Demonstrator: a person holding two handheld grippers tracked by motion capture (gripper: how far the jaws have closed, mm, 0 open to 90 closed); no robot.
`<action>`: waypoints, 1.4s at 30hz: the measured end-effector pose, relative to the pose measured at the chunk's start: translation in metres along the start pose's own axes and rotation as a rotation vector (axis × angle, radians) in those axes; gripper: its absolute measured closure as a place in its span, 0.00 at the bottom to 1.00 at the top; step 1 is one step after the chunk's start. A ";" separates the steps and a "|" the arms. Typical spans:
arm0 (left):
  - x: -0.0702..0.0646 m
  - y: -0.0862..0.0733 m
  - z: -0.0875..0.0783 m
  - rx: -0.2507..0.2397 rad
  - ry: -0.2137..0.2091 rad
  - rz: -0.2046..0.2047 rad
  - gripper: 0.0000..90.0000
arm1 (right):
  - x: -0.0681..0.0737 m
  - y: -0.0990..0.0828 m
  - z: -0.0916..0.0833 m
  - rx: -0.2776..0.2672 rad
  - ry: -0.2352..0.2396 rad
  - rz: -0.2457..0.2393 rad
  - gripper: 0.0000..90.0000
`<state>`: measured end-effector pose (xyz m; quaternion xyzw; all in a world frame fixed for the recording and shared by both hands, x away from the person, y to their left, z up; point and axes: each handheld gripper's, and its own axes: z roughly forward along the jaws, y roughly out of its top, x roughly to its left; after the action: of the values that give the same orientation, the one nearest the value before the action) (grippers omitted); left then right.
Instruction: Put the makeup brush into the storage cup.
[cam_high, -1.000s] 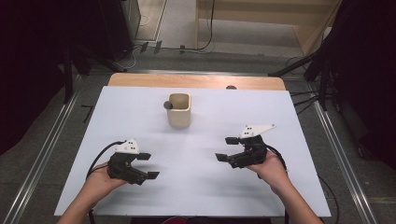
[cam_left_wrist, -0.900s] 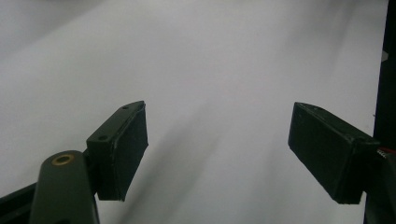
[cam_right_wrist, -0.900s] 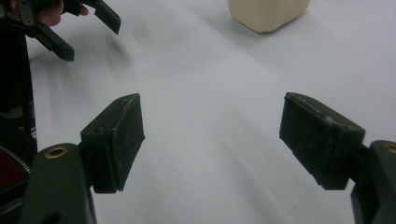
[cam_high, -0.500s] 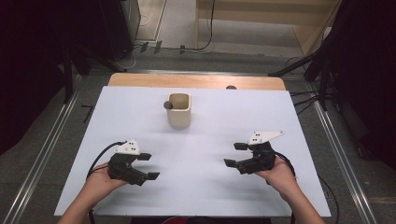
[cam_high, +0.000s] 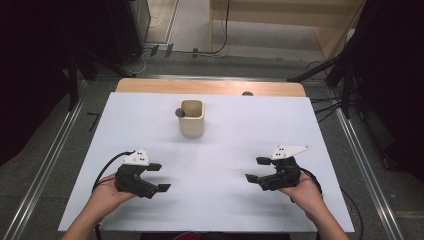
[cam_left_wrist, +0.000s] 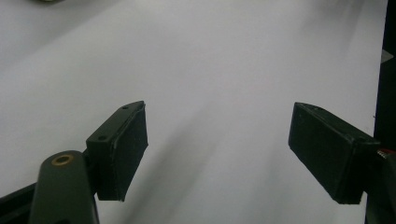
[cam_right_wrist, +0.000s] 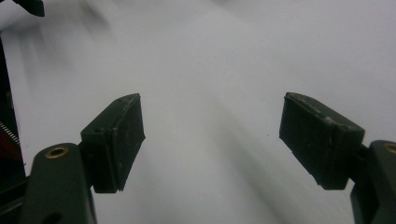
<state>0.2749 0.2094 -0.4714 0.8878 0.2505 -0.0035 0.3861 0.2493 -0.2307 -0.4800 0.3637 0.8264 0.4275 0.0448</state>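
Note:
A cream square cup (cam_high: 192, 118) stands upright at the back middle of the white table (cam_high: 250, 130), with a dark round-headed thing (cam_high: 180, 113) at its left rim. My left gripper (cam_high: 159, 177) rests low at the front left, held by a hand, its jaws open and pointing right with nothing between them. At the front right my right gripper (cam_high: 257, 169) sits in the other hand, jaws open and pointing left, empty. In the left gripper view my left gripper (cam_left_wrist: 217, 154) shows two black pads wide apart over bare white table. My right gripper (cam_right_wrist: 212, 144) shows the same in the right gripper view.
A wooden strip (cam_high: 210, 87) runs along the table's far edge, with a small dark knob (cam_high: 247, 93) on it. Metal rails (cam_high: 45, 165) flank the table. Cables and stand legs (cam_high: 320, 75) lie on the floor behind.
My right gripper has moved toward the table's front right and a little lower. The left gripper and the cup have stayed put.

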 end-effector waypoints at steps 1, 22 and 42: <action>0.000 0.000 0.000 0.000 0.000 0.000 0.23 | 0.000 0.000 0.000 0.000 0.000 0.000 0.26; 0.000 0.000 0.001 0.009 -0.005 0.006 0.23 | -0.009 -0.009 0.001 0.015 0.018 -0.030 0.26; 0.000 0.000 0.003 0.029 0.014 0.011 0.22 | -0.011 -0.012 0.005 0.037 0.015 -0.034 0.26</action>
<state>0.2750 0.2074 -0.4731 0.8946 0.2484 0.0012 0.3716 0.2520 -0.2388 -0.4946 0.3469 0.8407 0.4140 0.0390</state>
